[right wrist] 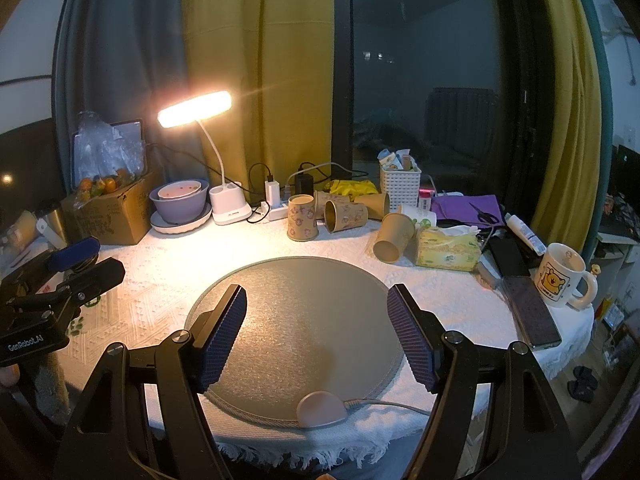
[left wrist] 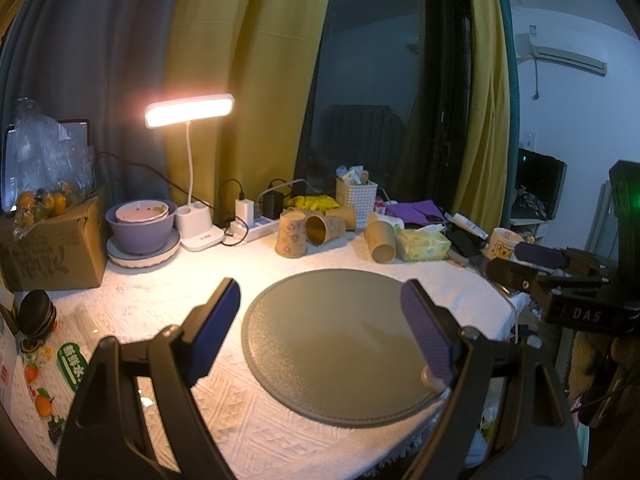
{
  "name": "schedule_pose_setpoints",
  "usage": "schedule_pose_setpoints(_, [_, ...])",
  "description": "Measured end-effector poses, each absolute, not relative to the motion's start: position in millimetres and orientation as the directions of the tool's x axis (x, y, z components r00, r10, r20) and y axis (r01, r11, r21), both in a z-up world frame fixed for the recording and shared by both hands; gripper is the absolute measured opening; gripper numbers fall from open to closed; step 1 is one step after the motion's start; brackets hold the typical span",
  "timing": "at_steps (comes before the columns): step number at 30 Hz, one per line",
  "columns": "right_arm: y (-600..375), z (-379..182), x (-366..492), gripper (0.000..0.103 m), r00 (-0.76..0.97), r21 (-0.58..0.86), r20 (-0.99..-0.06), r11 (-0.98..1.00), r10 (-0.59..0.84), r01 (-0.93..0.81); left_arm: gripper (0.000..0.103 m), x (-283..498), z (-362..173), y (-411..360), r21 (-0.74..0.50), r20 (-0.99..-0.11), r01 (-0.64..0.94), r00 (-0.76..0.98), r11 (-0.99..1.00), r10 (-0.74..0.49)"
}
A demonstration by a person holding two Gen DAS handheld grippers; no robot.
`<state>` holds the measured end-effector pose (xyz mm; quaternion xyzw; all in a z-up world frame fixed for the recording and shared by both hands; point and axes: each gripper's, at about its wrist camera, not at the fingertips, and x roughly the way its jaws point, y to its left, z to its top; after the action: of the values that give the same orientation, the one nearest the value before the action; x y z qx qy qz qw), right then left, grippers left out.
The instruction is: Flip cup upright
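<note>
Several brown paper cups sit at the back of the table. One flowered cup (right wrist: 303, 217) (left wrist: 291, 234) stands mouth down. Behind it a plain cup (right wrist: 345, 215) (left wrist: 324, 228) lies on its side. Another cup (right wrist: 393, 237) (left wrist: 380, 241) lies tilted against a tissue pack. My left gripper (left wrist: 320, 332) is open and empty over the round grey mat (left wrist: 332, 344). My right gripper (right wrist: 316, 336) is open and empty over the same mat (right wrist: 304, 320). Both are well short of the cups.
A lit desk lamp (right wrist: 224, 200), a purple bowl on a plate (right wrist: 180, 204), a cardboard box with fruit (right wrist: 108, 208), a power strip, a white basket (right wrist: 400, 184), a tissue pack (right wrist: 448, 250), a phone (right wrist: 530, 312) and a mug (right wrist: 560, 276) ring the mat. A pink puck (right wrist: 320, 408) lies at the near edge.
</note>
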<state>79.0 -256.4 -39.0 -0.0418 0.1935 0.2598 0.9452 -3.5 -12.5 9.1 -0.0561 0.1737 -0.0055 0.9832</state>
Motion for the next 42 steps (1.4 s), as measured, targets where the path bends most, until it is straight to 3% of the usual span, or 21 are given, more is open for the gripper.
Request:
schedule_pose_setpoints(20, [-246.3,-40.5,90.9,0.076,0.787,0.005,-0.404,0.861,0.467,-0.509,0.083,19.5,3.2,-7.5,-0.11,-0.372,0.012,0.927,0.994,-0.053])
schedule_pose_setpoints(42, [-216.2,-52.5,232.1,0.076,0.726,0.051,-0.482,0.843,0.491,-0.536,0.083,198.4,-23.3,25.2,-0.085,-0.539,0.0,0.841,0.996,-0.046])
